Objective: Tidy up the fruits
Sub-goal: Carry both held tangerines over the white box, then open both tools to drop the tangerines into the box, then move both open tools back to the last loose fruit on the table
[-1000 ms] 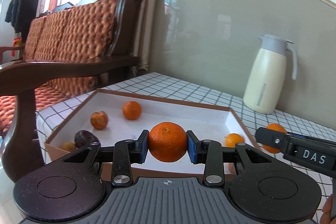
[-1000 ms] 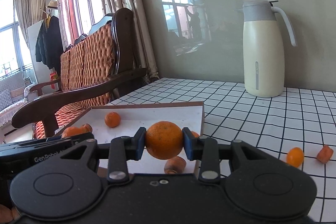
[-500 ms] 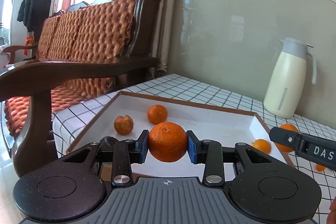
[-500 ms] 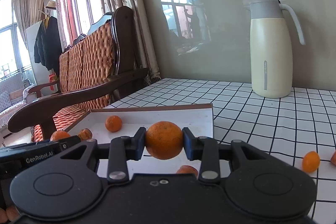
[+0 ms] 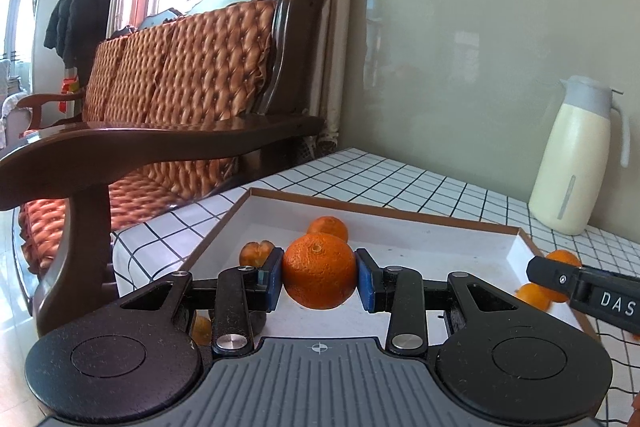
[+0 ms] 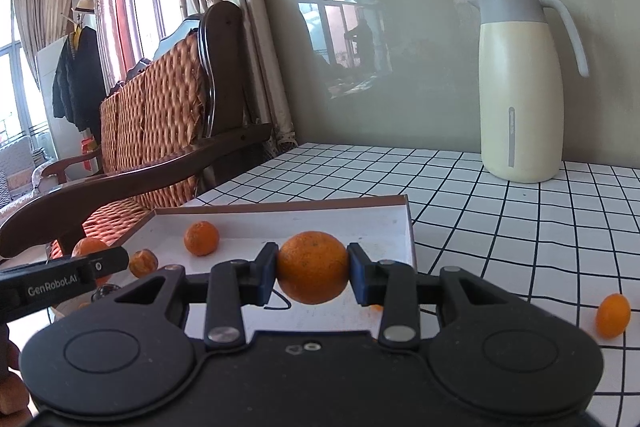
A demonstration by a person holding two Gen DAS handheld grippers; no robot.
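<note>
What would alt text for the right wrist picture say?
A handheld gripper clamps an orange above a shallow white tray holding a few small fruits. The tray sits on a checked tablecloth beside a cream jug; a wooden sofa stands left.

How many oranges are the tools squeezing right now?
2. One orange is between the left tool's pads, with the white tray behind it; the other orange is in the right tool. Neither is hidden.

Both wrist cameras sit low and close, looking forward along their fingers. They share the shallow white brown-rimmed tray (image 5: 420, 217) (image 6: 402, 227) and the cream jug (image 5: 568, 167) (image 6: 520, 87) behind it.
</note>
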